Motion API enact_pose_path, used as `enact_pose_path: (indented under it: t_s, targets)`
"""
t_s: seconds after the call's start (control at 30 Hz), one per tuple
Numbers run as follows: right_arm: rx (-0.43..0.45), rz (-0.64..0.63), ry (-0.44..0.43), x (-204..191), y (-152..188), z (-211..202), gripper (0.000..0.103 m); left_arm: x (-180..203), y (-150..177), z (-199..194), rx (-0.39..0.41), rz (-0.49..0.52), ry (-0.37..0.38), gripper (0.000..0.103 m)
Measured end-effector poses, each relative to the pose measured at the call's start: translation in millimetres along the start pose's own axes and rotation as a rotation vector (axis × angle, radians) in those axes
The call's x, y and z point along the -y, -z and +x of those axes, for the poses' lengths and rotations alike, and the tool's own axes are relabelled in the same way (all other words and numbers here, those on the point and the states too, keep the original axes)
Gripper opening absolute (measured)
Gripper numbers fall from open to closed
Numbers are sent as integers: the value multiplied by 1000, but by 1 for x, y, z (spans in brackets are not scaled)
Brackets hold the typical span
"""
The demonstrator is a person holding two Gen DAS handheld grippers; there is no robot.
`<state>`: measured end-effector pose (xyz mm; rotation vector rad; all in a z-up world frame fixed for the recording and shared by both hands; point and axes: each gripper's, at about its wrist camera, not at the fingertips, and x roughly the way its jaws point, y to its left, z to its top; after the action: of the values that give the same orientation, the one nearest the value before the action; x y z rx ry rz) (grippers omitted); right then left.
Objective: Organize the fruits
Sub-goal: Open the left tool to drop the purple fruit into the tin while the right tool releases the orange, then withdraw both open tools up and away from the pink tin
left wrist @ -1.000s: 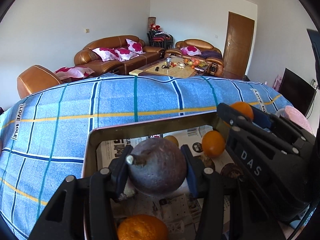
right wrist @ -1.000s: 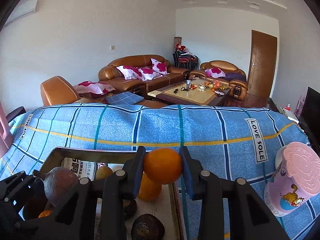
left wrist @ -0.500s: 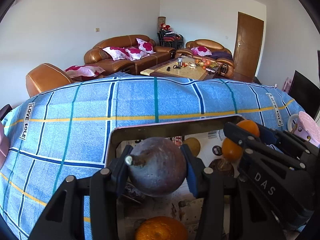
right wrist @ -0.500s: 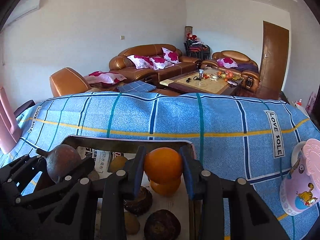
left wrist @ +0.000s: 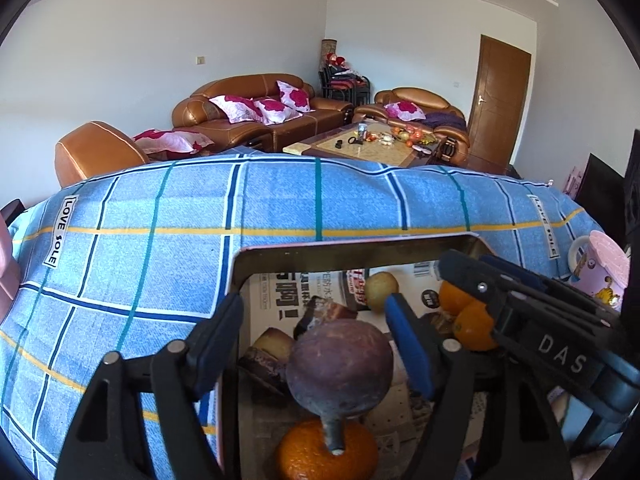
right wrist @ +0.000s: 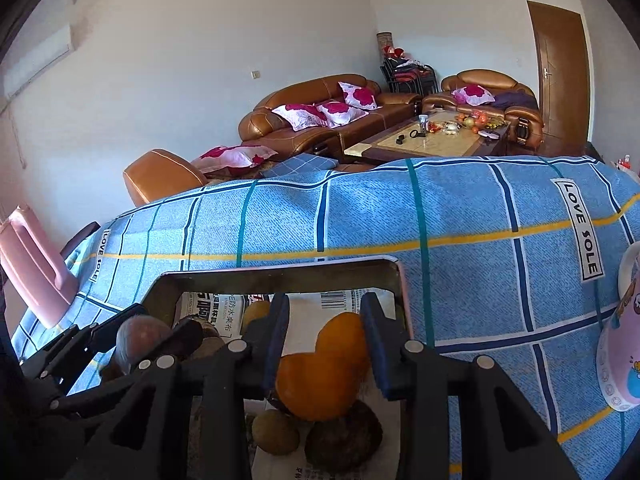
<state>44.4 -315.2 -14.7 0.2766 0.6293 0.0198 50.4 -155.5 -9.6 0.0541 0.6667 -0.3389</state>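
Both my grippers are opening over the tray: my left gripper has just spread wide off the purple fruit, my right gripper loosens around its orange, so both pieces land inside.

Before you lies a cloth of denim-blue weave, checked with white, navy and teal lines and one yellow stripe, bearing white labels lettered black. On it your metal tray has a dull bronze wall with a pale pink rim, lined with black-on-white newsprint. Inside: a dusky purple round fruit with a grey stalk, bright oranges, a tan-yellow small fruit, and dark brown wrinkled ones. Your pink cartoon-printed mug stands beside it. Both tools are black with blue pads.
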Motion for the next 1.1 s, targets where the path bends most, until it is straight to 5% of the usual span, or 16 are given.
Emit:
enact_pose_path:
  t_s: [0.07, 0.1, 0.23, 0.7, 1.1]
  targets:
    - [22, 32, -101, 2, 1, -5, 68, 8, 3, -11, 45, 36, -7, 103]
    - [37, 39, -130, 0, 2, -8, 80, 14, 4, -19, 82, 61, -25, 103]
    - [130, -43, -88, -18, 7, -28, 81, 27, 8, -38, 175, 151, -110, 103]
    - [394, -162, 236, -40, 33, -94, 82, 2, 28, -81, 274, 109, -181, 103]
    - [501, -141, 296, -46, 55, -133, 82, -12, 46, -104, 301, 53, -192, 103]
